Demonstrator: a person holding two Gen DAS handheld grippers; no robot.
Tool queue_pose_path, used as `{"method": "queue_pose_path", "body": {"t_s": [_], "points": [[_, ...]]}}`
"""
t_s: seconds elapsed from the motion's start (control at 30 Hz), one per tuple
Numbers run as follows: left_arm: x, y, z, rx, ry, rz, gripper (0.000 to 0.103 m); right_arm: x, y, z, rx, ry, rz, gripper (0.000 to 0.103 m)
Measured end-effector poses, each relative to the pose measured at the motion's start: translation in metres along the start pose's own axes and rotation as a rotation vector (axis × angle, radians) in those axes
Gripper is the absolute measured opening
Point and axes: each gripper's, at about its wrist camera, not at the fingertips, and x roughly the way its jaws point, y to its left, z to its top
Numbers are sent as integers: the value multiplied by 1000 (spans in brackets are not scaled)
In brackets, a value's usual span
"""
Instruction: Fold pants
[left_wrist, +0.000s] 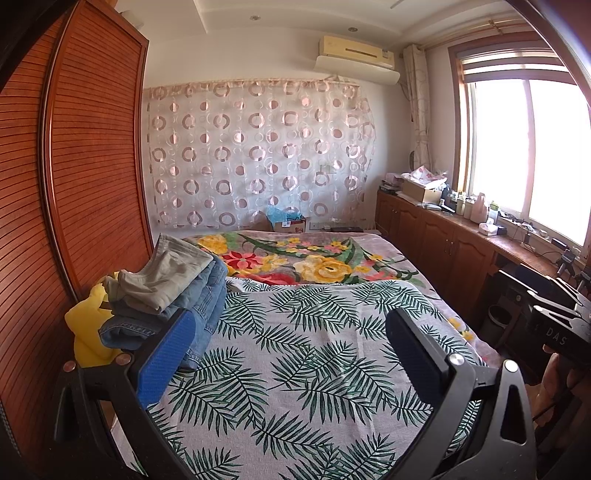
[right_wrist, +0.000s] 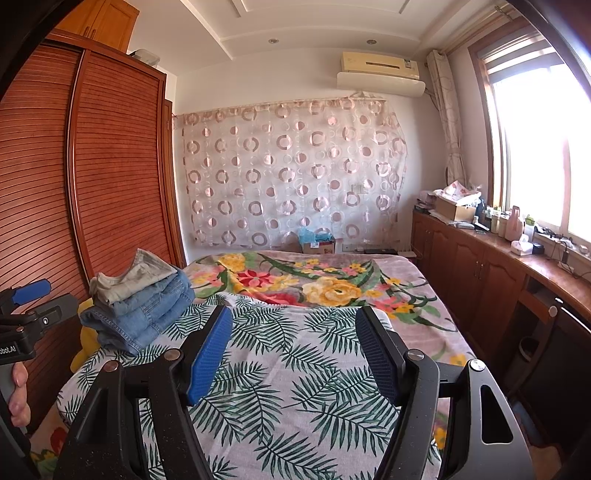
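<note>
The folded pants (left_wrist: 173, 291) sit in a pile on the bed (left_wrist: 314, 350), off to the left of both sets of jaws. The left gripper (left_wrist: 291, 354) and right gripper (right_wrist: 295, 350) have jaws wide open, holding nothing.

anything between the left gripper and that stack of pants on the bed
Nothing visible does. The left gripper is open and empty above the leaf-print sheet, and the pants stack sits just past its left finger, near the wardrobe. Only bare sheet lies between them.
</note>
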Motion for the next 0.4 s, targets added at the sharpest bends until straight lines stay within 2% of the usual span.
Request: {"method": "queue_pose_path", "body": {"t_s": [0.4], "points": [[0, 0, 1, 0, 0, -1, 103, 0, -1, 1, 5, 3, -1, 71]]}}
